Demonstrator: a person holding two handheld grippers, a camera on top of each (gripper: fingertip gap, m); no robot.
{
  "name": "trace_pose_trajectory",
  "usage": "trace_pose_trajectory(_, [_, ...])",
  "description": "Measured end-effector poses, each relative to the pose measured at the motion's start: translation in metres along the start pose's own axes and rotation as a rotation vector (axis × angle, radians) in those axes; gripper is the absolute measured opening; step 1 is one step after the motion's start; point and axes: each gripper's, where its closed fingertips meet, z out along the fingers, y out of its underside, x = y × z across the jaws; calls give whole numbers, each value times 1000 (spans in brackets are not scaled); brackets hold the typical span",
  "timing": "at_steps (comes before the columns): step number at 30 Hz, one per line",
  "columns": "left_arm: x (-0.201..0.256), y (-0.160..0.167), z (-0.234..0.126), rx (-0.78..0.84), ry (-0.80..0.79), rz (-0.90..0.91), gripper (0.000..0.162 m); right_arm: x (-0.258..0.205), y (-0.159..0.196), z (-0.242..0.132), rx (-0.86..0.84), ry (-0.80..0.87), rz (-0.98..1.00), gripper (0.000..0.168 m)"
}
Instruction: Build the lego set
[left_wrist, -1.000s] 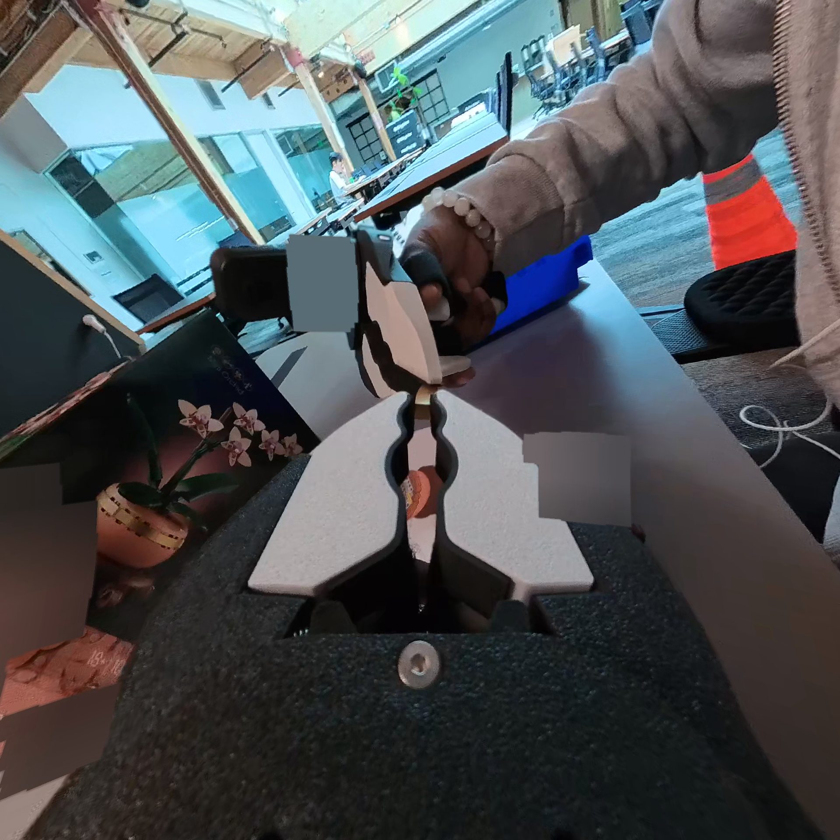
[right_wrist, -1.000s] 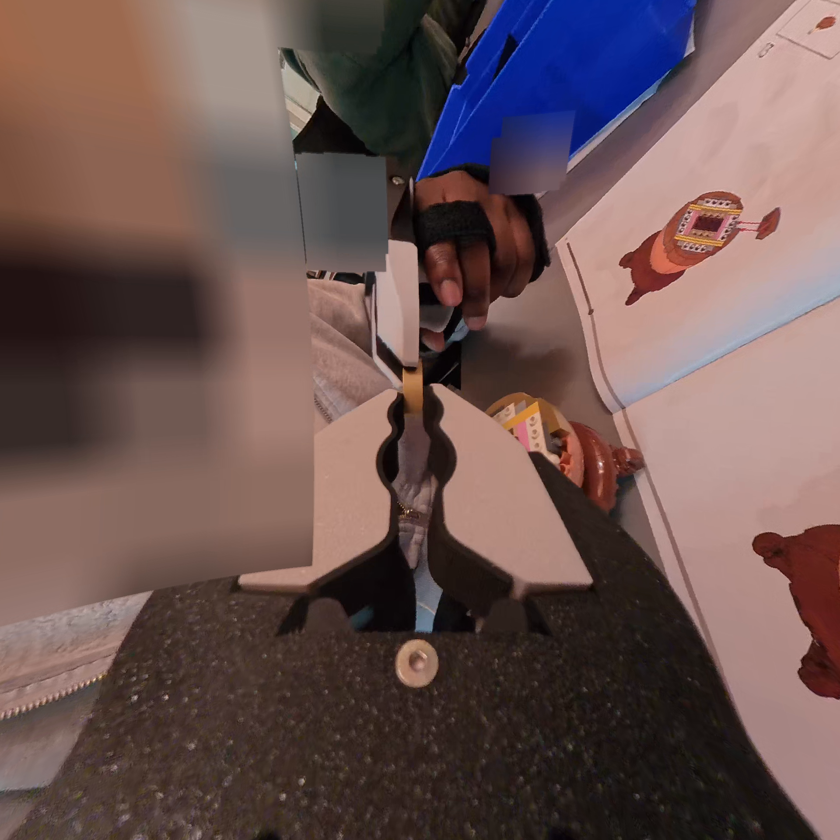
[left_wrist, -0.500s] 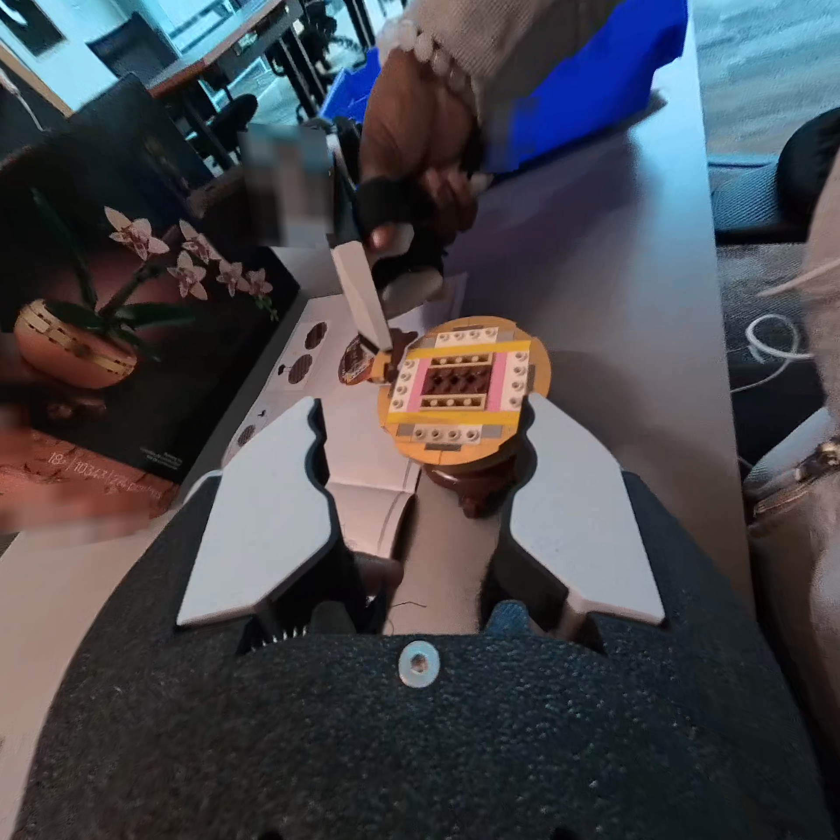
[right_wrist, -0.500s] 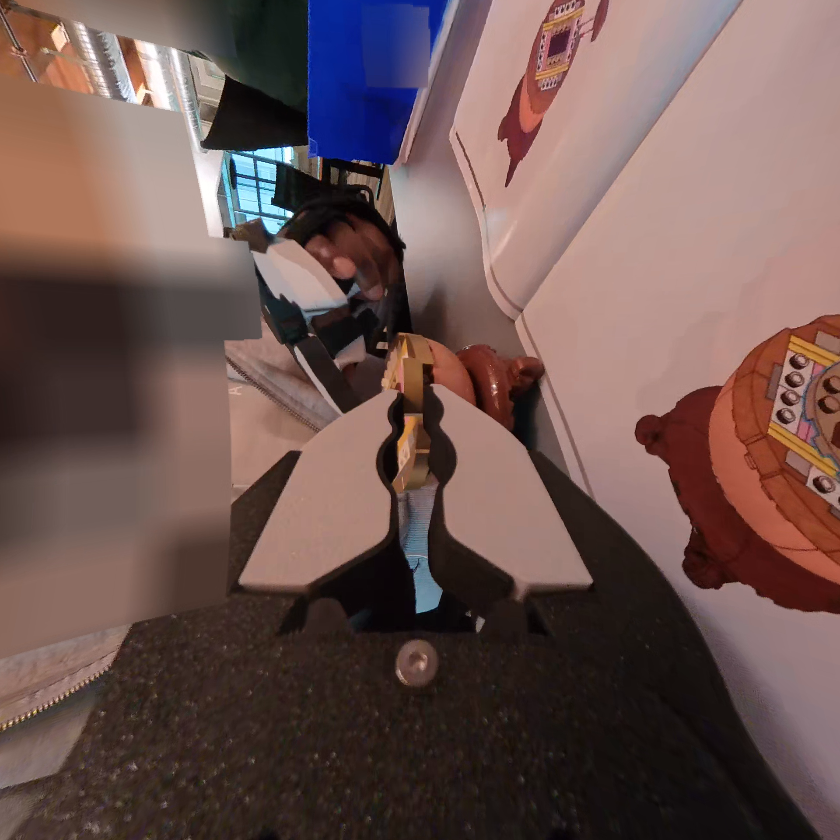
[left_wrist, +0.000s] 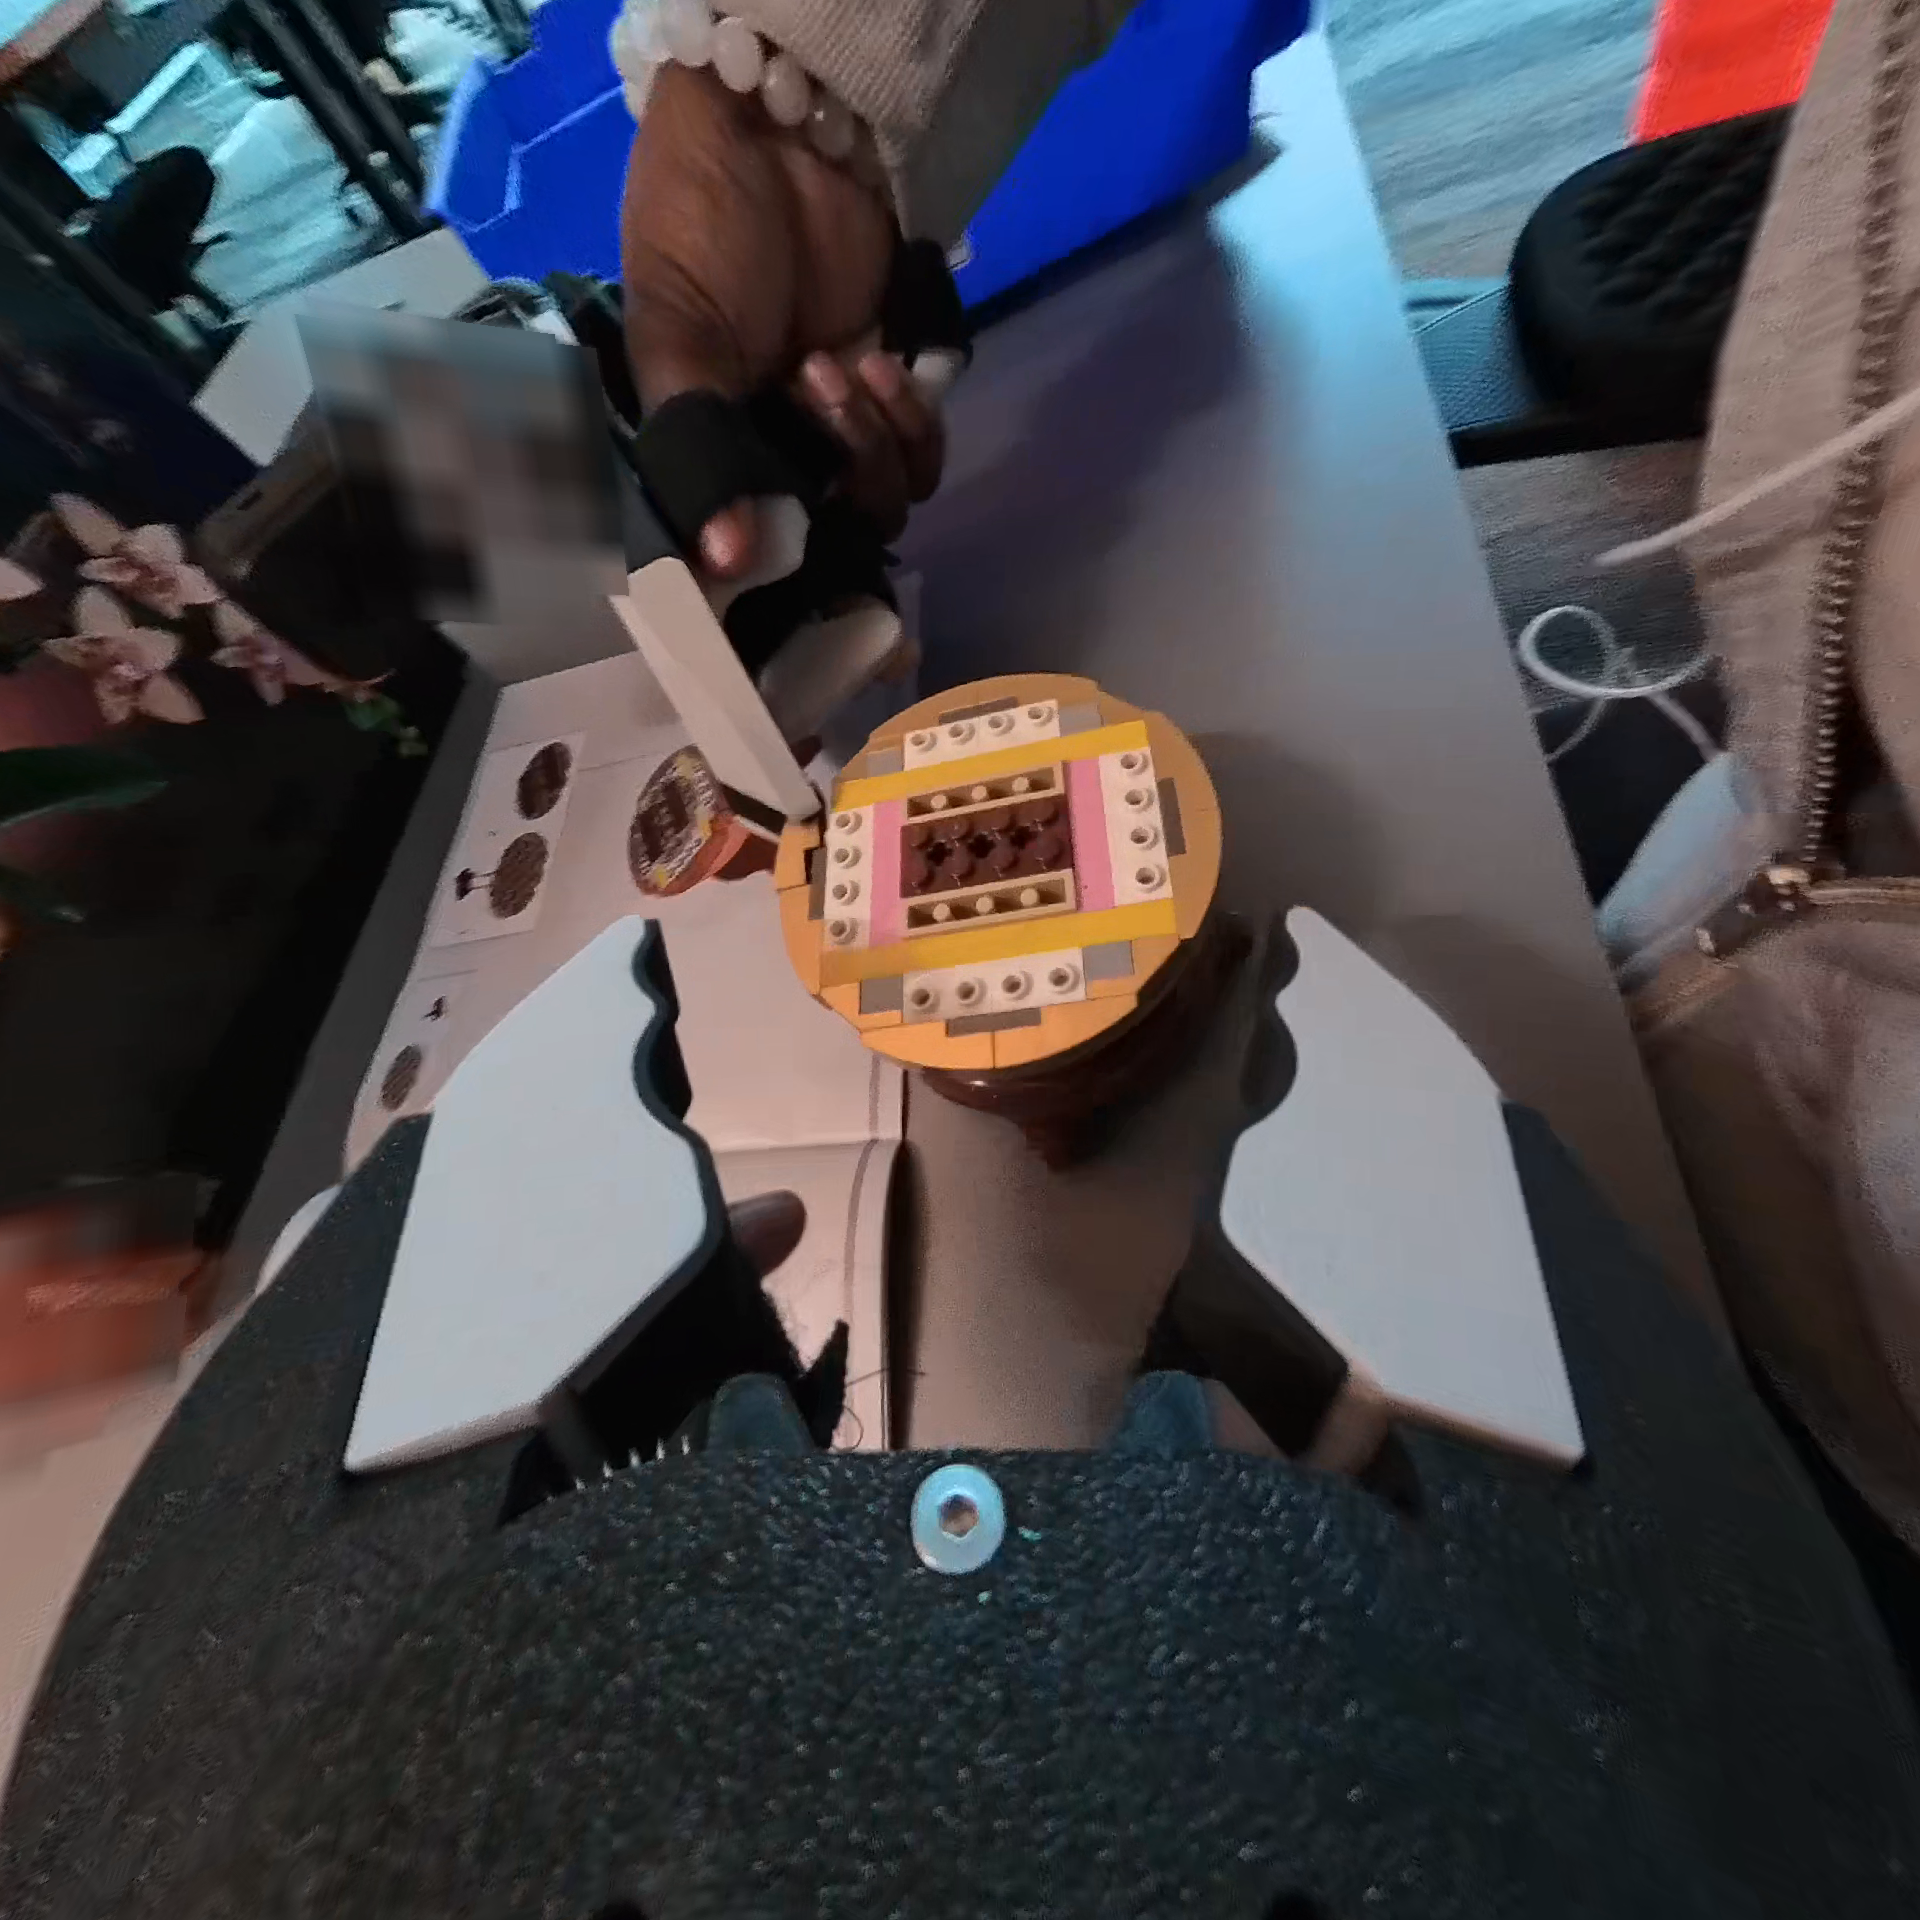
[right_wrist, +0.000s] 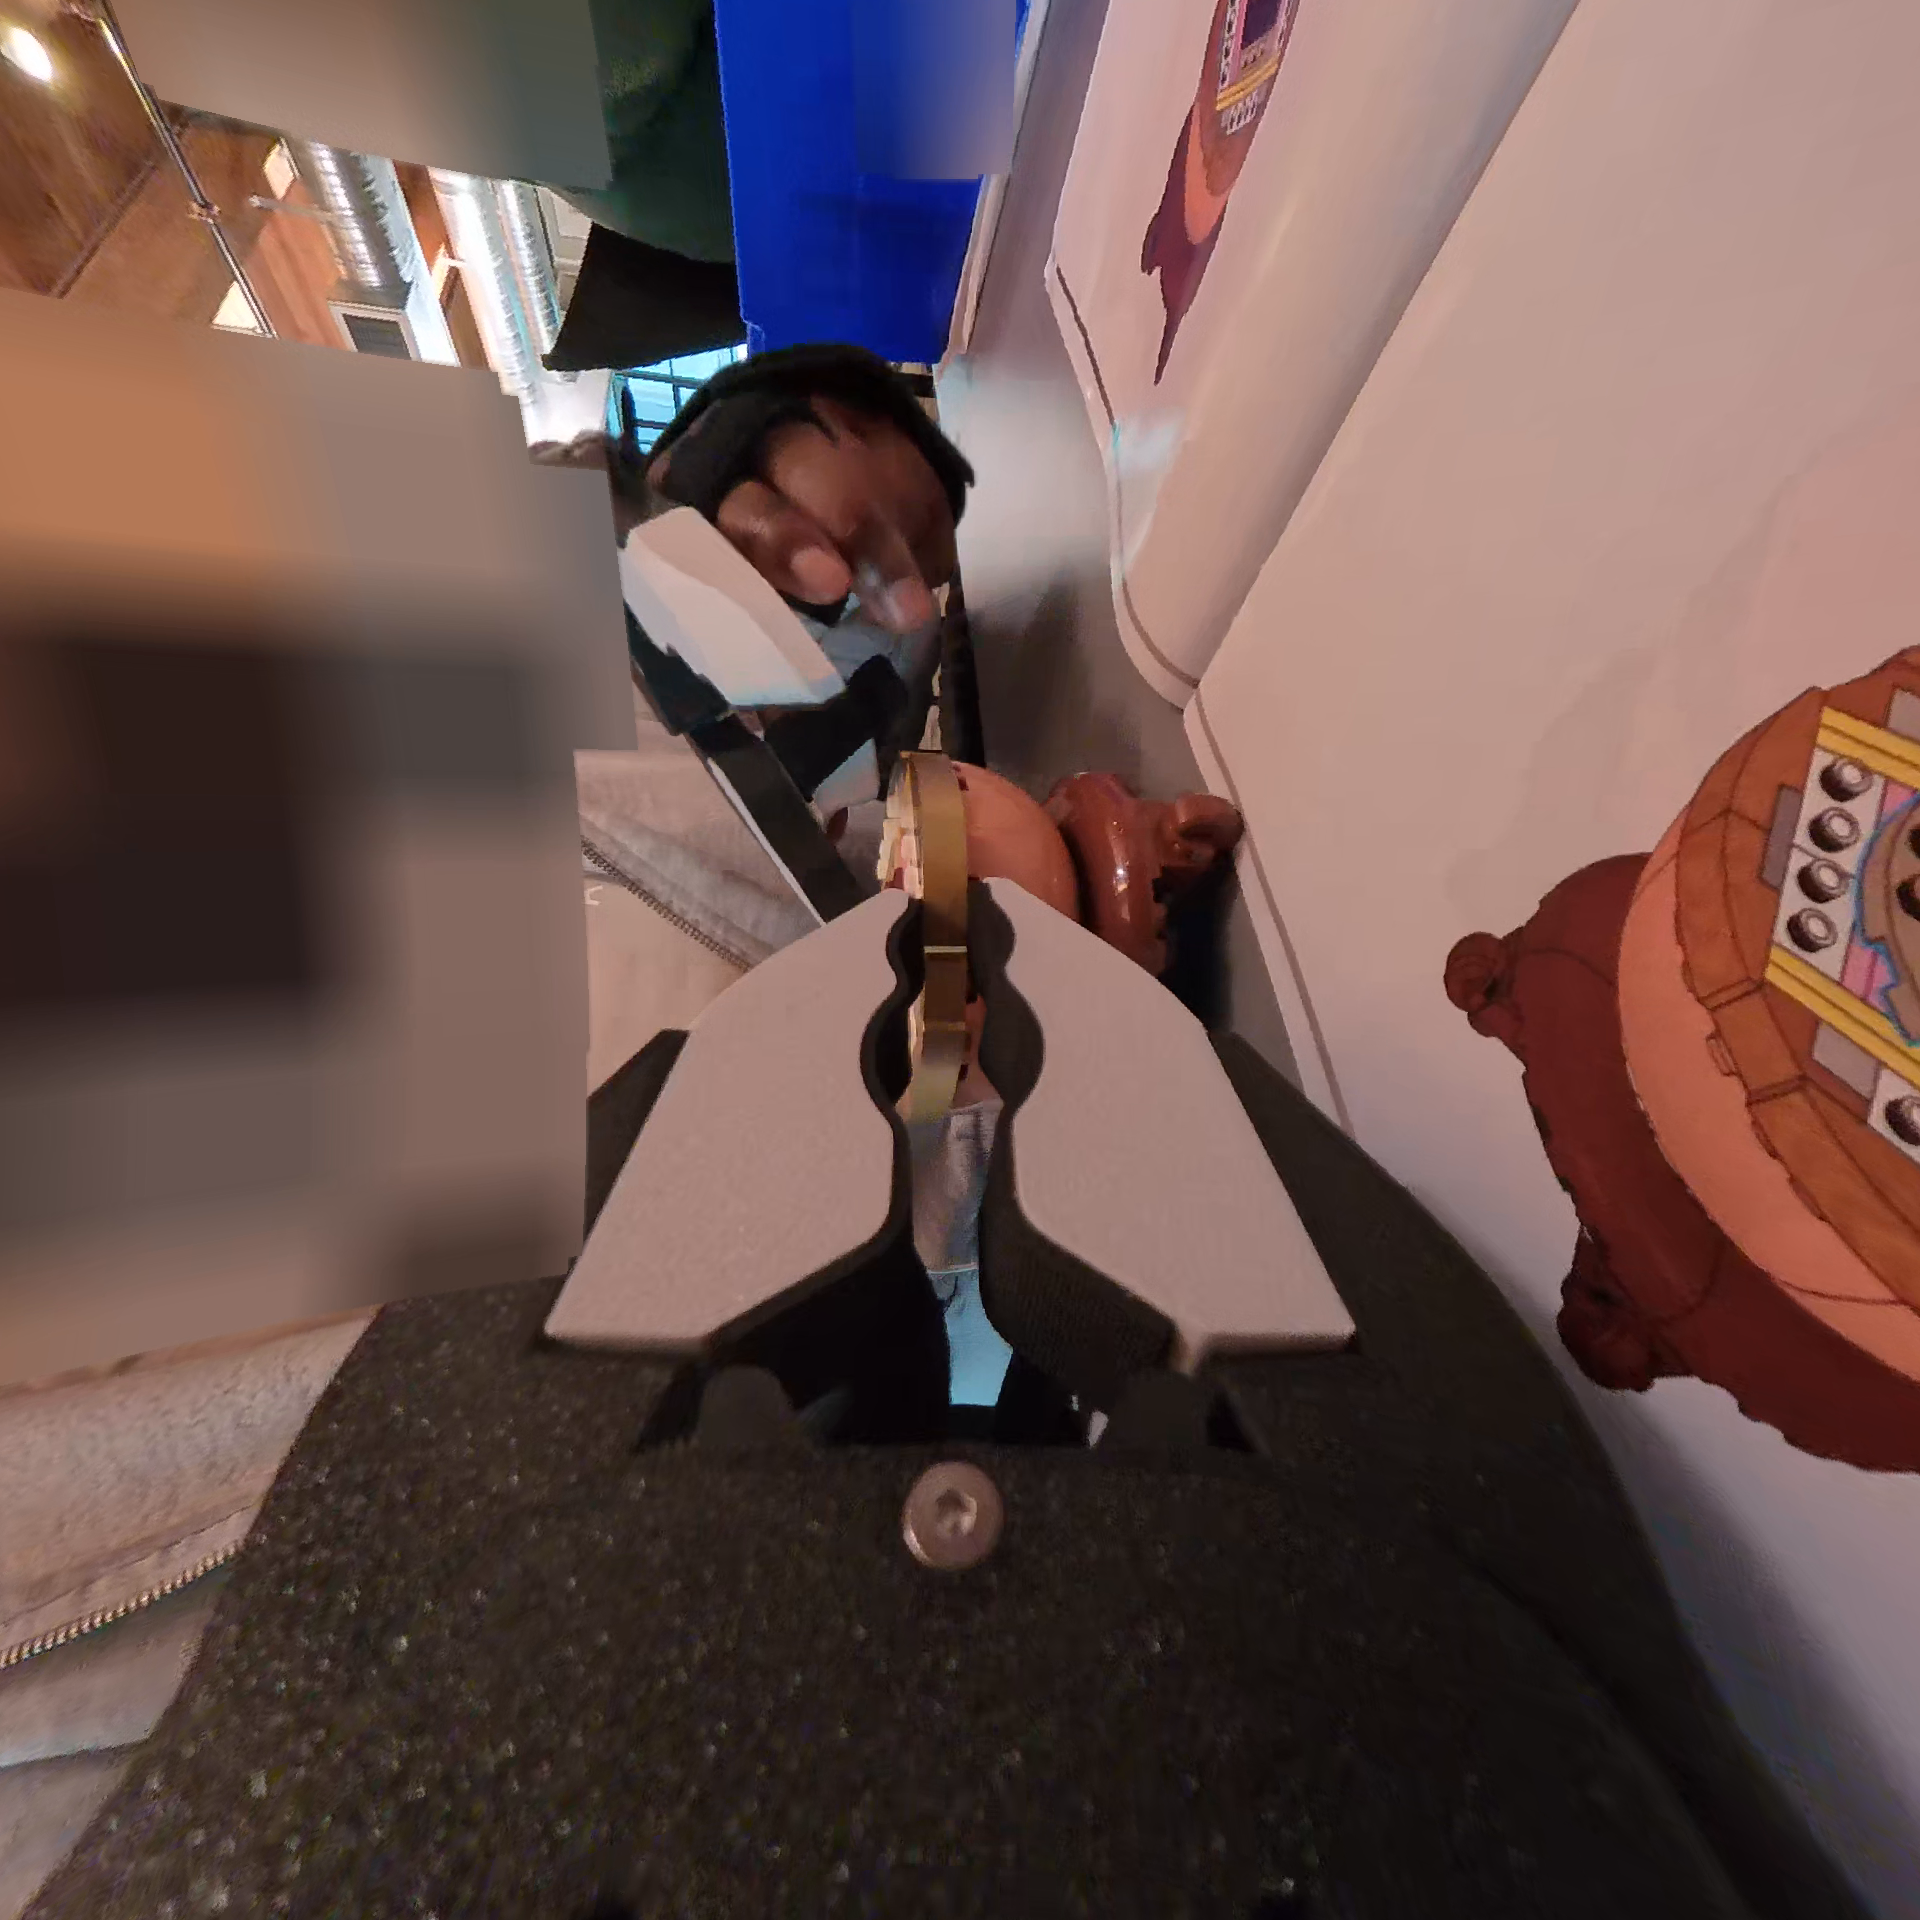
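On the left, the set's box (left_wrist: 156, 644) with an orchid picture is seen standing at the edge of the surface (left_wrist: 1299, 540), and the open instruction booklet (left_wrist: 582, 935) lies beside it.

The left hand-held gripper (left_wrist: 961, 966) is held with its jaws wide apart and nothing between them. Just beyond its tips the lego pot (left_wrist: 997, 862) stands upright on the surface, a round tan rim on a dark brown base, with white, yellow and pink plates and open studs on top.

The right hand-held gripper (right_wrist: 945, 914) is clamped on a thin gold curved piece (right_wrist: 940, 935), which is pressed at the pot's rim on the booklet side (contact is judged, not clearly resolved).

Handling notes: the pot is judged light and rigid, but its rim segments are only clipped on and could be popped off by side force. The smooth brown base looks slippery. A hold across the wide tan body is judged best for bracing, with pressure kept low. The gold piece is small and is best kept pinched flat.
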Motion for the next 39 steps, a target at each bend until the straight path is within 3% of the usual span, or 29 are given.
trace_pose_trajectory(11, [11, 4, 10, 85, 229, -15, 102, -1, 1, 6, 36, -90, 25, 7])
trace_pose_trajectory(14, [12, 0, 9, 140, 234, 5, 90, -1, 2, 8, 33, -105, 22, 7])
trace_pose_trajectory(17, [13, 2, 10, 151, 258, -30, 89, -1, 3, 7, 20, -105, 8, 7])
trace_pose_trajectory(31, [13, 5, 13, 181, 228, -26, 89, -1, 1, 8, 53, -85, 1, 7])
trace_pose_trajectory(34, [11, 5, 14, 177, 219, -35, 97, -1, 0, 8, 66, -81, 5, 7])
trace_pose_trajectory(39, [14, 4, 13, 186, 228, -21, 89, -1, 1, 8, 59, -82, -2, 7])
